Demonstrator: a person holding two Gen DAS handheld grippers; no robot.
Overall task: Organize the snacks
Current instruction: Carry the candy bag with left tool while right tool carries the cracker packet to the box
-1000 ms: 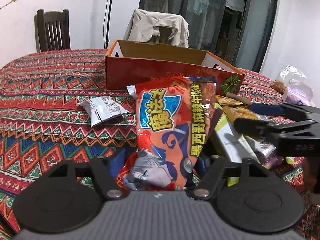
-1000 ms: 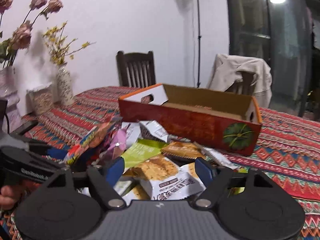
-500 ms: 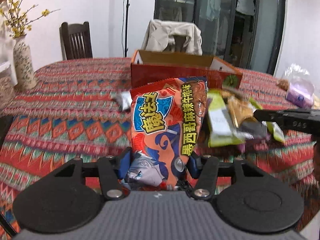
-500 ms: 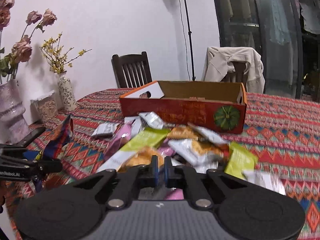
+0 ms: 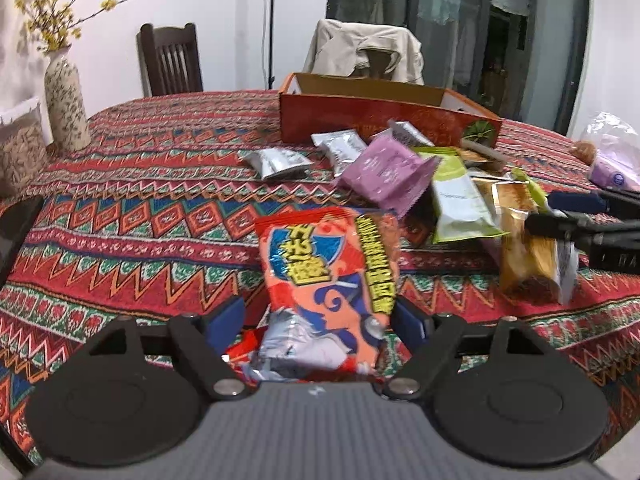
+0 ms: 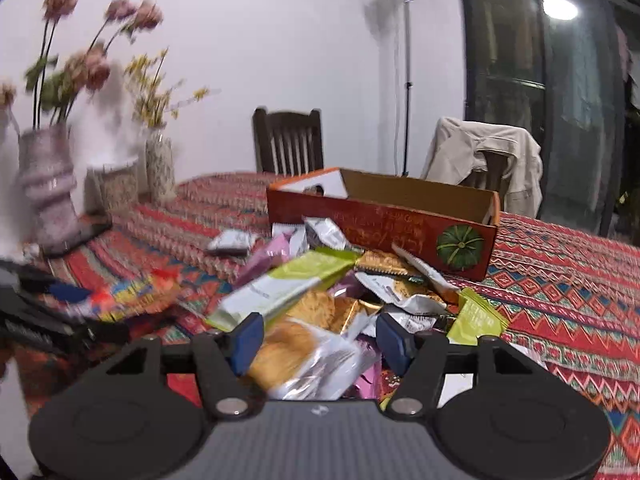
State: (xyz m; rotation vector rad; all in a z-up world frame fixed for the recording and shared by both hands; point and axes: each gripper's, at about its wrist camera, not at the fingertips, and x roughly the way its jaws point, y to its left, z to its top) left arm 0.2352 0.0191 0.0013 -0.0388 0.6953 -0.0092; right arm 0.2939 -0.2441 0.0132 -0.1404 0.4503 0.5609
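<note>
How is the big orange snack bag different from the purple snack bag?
The orange snack bag lies alone on the tablecloth between the opening left tongs; the purple snack bag sits farther off, in the snack pile by the cardboard box. The orange one has big yellow lettering and a cartoon picture; the purple one looks plain, with faint print. The orange one looks longer, though it is nearer the camera. Both are sealed, crinkly packets.
</note>
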